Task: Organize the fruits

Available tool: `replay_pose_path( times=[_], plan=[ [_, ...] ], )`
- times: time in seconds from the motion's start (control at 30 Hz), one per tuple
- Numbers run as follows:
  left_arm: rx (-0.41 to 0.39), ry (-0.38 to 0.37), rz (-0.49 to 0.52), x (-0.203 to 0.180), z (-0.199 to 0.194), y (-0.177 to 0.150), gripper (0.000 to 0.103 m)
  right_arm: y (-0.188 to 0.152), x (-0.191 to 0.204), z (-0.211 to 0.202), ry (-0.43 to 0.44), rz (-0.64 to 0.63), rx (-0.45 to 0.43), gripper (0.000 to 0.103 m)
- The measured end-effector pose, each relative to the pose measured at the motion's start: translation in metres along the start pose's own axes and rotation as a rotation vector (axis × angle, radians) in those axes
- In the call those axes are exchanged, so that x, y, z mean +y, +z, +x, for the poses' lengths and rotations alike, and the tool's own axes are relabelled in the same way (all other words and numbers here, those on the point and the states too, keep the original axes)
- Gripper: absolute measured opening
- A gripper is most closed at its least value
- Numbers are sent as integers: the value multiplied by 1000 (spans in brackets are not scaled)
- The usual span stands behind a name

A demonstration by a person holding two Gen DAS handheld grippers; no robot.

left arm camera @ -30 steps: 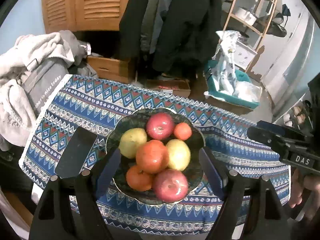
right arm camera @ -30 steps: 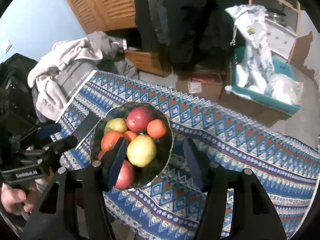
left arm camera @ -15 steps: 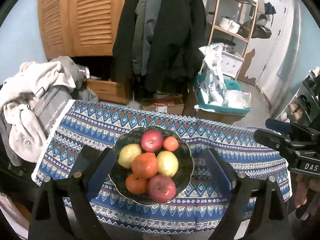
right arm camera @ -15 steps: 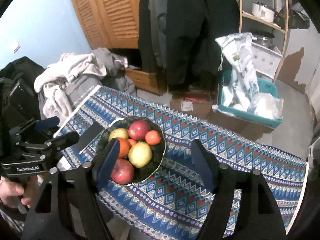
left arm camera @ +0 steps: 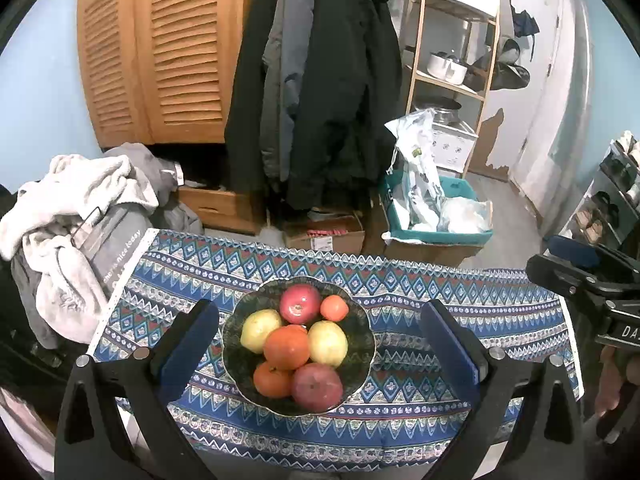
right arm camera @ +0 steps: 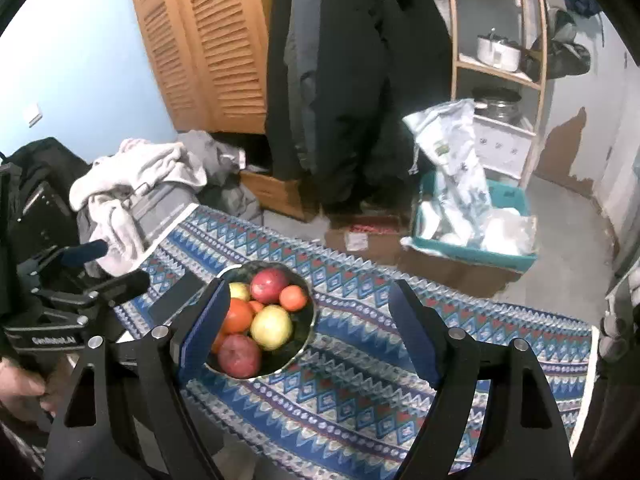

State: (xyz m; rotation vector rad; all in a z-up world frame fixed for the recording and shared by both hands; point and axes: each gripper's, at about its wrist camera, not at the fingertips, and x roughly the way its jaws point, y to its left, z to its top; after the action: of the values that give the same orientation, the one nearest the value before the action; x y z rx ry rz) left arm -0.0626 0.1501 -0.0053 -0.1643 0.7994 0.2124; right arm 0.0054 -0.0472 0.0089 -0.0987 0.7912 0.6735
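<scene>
The fruits lie all together in a dark bowl (left arm camera: 366, 322) that stands on a table with a blue patterned cloth (left arm camera: 460, 300). In the bowl there are two red apples, one at the far side (left arm camera: 300, 304) and one at the near side (left arm camera: 317, 386), two yellow fruits (left arm camera: 261, 330) (left arm camera: 328, 343), a big orange one (left arm camera: 287, 347) in the middle on top of the others, another orange one (left arm camera: 273, 379) at the near left, and a small orange one (left arm camera: 334, 307) at the far right. The left gripper (left arm camera: 318, 338) hangs above the bowl with its fingers wide apart and nothing between them; in its view the bowl is seen between the two blue pads (left arm camera: 188, 344). The right gripper (right arm camera: 306, 328) is also spread wide and holds nothing; in its view the bowl is toward the left finger, which covers a part of the rim. Neither gripper touches the fruits. Behind the table are a pile of clothes (left arm camera: 68, 200), dark coats (left arm camera: 320, 80) that hang before a wooden louvred door (left arm camera: 160, 52), a teal bin (left arm camera: 440, 236) with plastic bags, and a shelf (left arm camera: 452, 40) with pots.
</scene>
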Motion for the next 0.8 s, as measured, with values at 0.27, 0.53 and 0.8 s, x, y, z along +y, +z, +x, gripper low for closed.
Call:
replay_pose_path(
  times=[0.27, 0.53, 0.8],
  plan=[
    [-35, 17, 5, -4, -6, 3, 102, -8, -15, -3, -57, -4, -12, 80],
    [-33, 17, 29, -15, -8, 2, 102, -13, -22, -8, -64, 14, -16, 81],
    [-45, 40, 45, -23, -11, 2, 102, -13, -27, -14, -64, 24, -26, 81]
  ],
)
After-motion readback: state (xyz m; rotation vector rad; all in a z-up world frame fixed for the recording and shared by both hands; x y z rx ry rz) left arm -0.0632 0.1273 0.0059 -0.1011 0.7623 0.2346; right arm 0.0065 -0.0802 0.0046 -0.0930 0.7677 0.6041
